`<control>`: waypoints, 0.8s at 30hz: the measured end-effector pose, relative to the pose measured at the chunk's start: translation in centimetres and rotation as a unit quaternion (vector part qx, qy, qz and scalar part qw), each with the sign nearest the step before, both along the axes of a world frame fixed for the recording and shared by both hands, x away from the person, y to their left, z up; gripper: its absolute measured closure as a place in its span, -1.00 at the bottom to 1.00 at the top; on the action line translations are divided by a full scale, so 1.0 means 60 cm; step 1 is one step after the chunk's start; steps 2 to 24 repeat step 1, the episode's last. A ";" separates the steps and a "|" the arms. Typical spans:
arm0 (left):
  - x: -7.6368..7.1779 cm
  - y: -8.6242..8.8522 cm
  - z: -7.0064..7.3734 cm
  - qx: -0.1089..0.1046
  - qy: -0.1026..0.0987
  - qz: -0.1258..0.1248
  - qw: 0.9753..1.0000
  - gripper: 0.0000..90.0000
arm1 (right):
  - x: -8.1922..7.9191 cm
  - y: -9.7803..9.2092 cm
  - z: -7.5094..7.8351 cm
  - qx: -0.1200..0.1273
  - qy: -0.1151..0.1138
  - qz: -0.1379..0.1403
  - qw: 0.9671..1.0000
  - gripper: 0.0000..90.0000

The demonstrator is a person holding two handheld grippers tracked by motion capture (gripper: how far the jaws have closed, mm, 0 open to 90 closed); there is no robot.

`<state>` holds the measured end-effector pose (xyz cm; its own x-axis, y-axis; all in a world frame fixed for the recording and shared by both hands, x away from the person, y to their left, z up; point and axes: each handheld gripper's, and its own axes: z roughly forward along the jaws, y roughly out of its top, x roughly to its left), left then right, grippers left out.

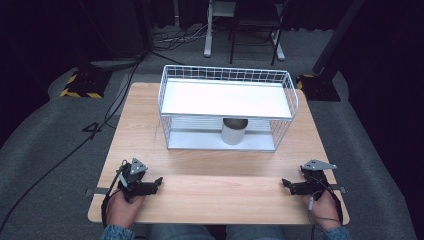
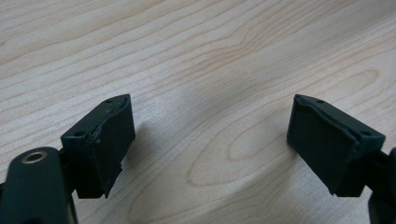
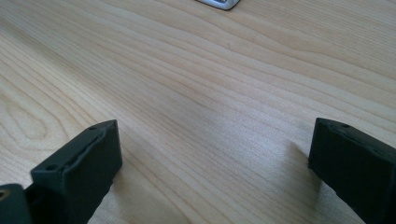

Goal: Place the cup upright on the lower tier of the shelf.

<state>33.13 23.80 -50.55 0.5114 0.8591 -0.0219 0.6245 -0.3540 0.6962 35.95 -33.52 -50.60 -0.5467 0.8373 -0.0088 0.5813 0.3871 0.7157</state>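
Note:
A white wire rack (image 1: 228,106) with two shelves stands at the back of the wooden table (image 1: 215,192). On its lower shelf, under the flat top shelf, a pale cylindrical cup (image 1: 234,131) stands upright. My left gripper (image 1: 158,181) rests near the table's front left, held in a hand, and points inward. Its jaws stand wide apart over bare wood (image 2: 205,135), so it is open and holds nothing. My right gripper (image 1: 285,183) lies at the front right, also pointing inward. It is open too, with only tabletop between its fingers (image 3: 79,163).
A corner of the rack's base (image 3: 219,3) shows at the top of the right gripper view. Cables (image 1: 65,155) trail over the grey carpet left of the table. A chair and a table leg (image 1: 207,30) stand beyond the rack.

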 end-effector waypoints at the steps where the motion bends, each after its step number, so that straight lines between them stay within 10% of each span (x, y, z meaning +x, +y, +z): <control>1: 0.000 -0.001 0.000 -0.002 0.001 0.003 1.000 -0.65 | 0.000 0.000 0.000 0.000 0.000 0.000 1.000 -0.94; 24: 0.000 -0.001 0.000 -0.002 0.001 0.003 1.000 -0.65 | 0.000 0.000 0.000 0.000 0.000 0.000 1.000 -0.94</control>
